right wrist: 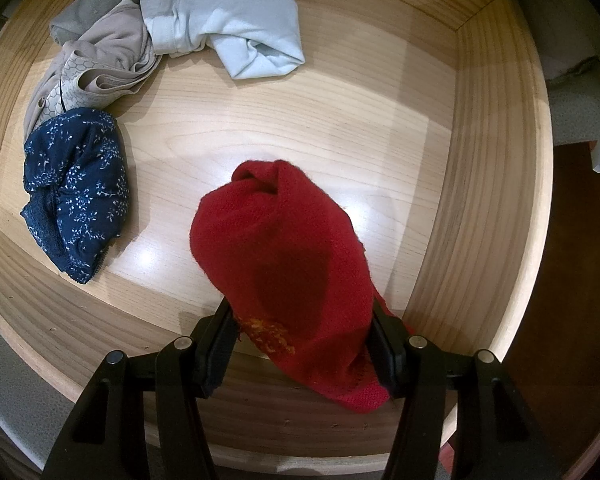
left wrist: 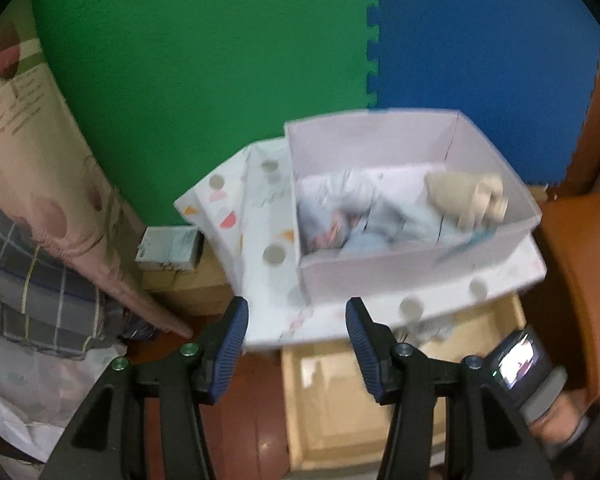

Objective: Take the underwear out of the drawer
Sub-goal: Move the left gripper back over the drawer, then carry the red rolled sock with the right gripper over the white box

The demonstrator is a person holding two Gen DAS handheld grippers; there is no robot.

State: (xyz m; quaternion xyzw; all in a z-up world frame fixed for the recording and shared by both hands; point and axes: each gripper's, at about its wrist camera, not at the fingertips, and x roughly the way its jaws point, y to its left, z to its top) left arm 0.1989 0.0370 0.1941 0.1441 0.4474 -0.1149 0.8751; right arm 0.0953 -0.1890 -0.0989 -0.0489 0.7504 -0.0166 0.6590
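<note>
In the right wrist view, my right gripper [right wrist: 300, 304] points down into the wooden drawer [right wrist: 480, 160] and is shut on a red knitted pair of underwear [right wrist: 284, 248], which bulges up between the fingers. Navy floral underwear [right wrist: 76, 188], a beige pair [right wrist: 100, 68], a light blue pair [right wrist: 228, 20] and a grey piece [right wrist: 100, 0] lie along the drawer's left and far side. In the blurred left wrist view, my left gripper [left wrist: 297, 308] is open and empty, below a white box [left wrist: 380, 152] holding pale blue garments [left wrist: 364, 216] and a beige roll [left wrist: 468, 196].
The white box sits on a white patterned storage case [left wrist: 260, 216] above the open drawer [left wrist: 332, 400]. The right hand's gripper body [left wrist: 520, 364] shows at lower right. Green [left wrist: 200, 60] and blue [left wrist: 480, 40] foam mats lie behind. Plaid cloth [left wrist: 28, 280] and a small carton [left wrist: 172, 248] are at left.
</note>
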